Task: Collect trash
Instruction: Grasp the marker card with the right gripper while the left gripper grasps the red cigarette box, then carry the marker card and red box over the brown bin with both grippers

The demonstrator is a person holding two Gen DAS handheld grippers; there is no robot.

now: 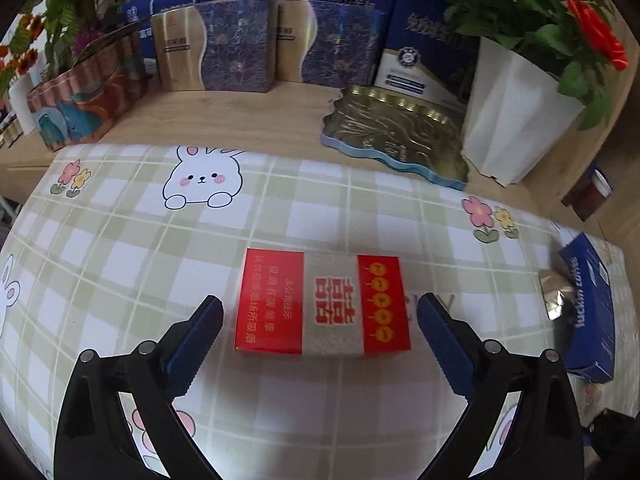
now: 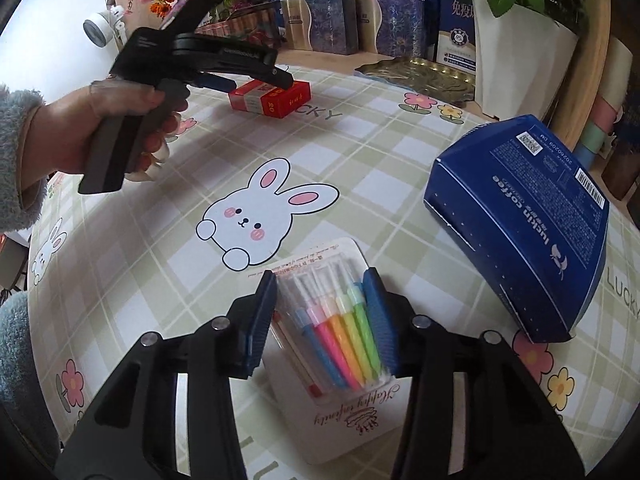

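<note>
A red and silver cigarette pack [image 1: 322,304] lies flat on the checked bunny tablecloth [image 1: 280,208]. My left gripper [image 1: 320,316] is open, its blue-padded fingers on either side of the pack, apart from it. The pack also shows far off in the right wrist view [image 2: 272,98], with the left gripper [image 2: 240,80] over it. My right gripper [image 2: 320,312] is around a blister pack of coloured candles [image 2: 336,340], its pads at the pack's sides. A blue luckin coffee box [image 2: 532,220] lies to the right; it also shows in the left wrist view [image 1: 592,312].
Behind the cloth on the wooden table stand gift boxes [image 1: 236,44], a scalloped tin [image 1: 80,100], a gold tin lid [image 1: 396,136] and a white flower pot [image 1: 516,112]. A crumpled foil scrap [image 1: 554,292] lies by the coffee box.
</note>
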